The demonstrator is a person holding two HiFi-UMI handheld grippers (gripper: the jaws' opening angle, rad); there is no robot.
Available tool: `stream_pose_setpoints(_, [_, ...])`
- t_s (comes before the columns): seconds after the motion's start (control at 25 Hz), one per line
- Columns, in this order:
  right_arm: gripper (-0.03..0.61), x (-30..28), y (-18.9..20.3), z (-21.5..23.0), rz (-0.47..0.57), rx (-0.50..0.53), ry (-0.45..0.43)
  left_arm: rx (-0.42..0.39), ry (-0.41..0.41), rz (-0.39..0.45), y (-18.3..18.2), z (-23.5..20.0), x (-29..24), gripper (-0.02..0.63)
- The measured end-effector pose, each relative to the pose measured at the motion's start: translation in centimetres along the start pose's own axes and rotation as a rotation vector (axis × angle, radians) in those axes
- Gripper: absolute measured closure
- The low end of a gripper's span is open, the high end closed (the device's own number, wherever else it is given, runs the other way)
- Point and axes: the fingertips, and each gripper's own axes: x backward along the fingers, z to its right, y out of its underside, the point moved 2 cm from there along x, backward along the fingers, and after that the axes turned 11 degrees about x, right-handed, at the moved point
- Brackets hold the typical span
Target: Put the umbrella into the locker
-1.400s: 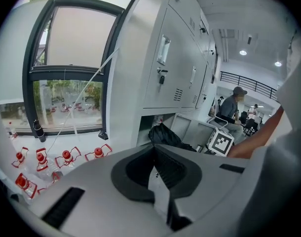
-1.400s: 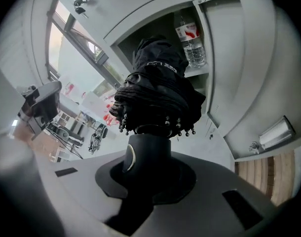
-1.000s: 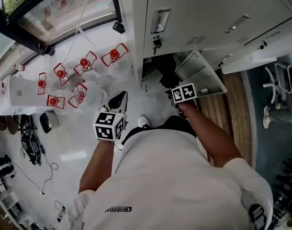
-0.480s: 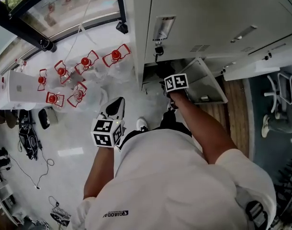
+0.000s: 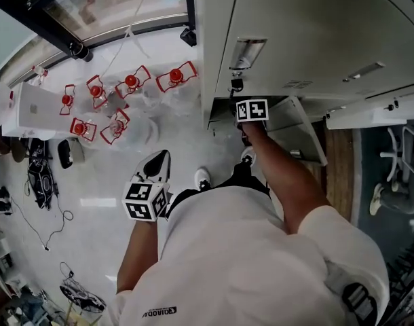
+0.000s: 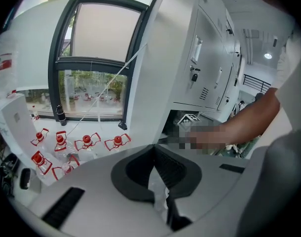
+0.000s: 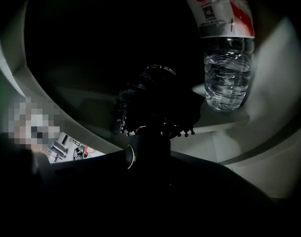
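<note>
Two grippers: left gripper [image 5: 157,172] hangs near the body, jaws together, empty. Right gripper [image 5: 251,110], clamped on the folded black umbrella [image 7: 155,102], has moved from the doorway into the locker [image 5: 295,32]. The umbrella is now inside, near a water bottle [image 7: 227,68]; setting it down and releasing looks next.

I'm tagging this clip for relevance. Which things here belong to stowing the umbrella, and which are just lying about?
Belongs to the job:
black folded umbrella, held in the right gripper
grey metal locker, door open

Just lying about:
clear plastic water bottle inside the locker
red-capped clear bottles on the white floor
</note>
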Motion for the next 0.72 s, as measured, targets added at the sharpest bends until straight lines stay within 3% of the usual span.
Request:
stream_pose_setpoints(0.12, [0.468, -0.8, -0.1, 0.2, 0.01, -0.019, 0.012, -0.003, -0.007, -0.003, 0.1, 0.1, 0.0, 0.6])
stream_pose_setpoints(0.4, [0.347, -0.3, -0.2, -0.5, 0.073, 0.019, -0.002, -0.029, 0.014, -0.02, -0.2, 0.3, -0.6, 0.6])
stream_pose_setpoints(0.72, [0.333, 5.2, 4.2, -0.7, 0.087, 0.099, 0.028, -0.077, 0.077, -0.033, -0.8, 1.5, -1.8, 0.6])
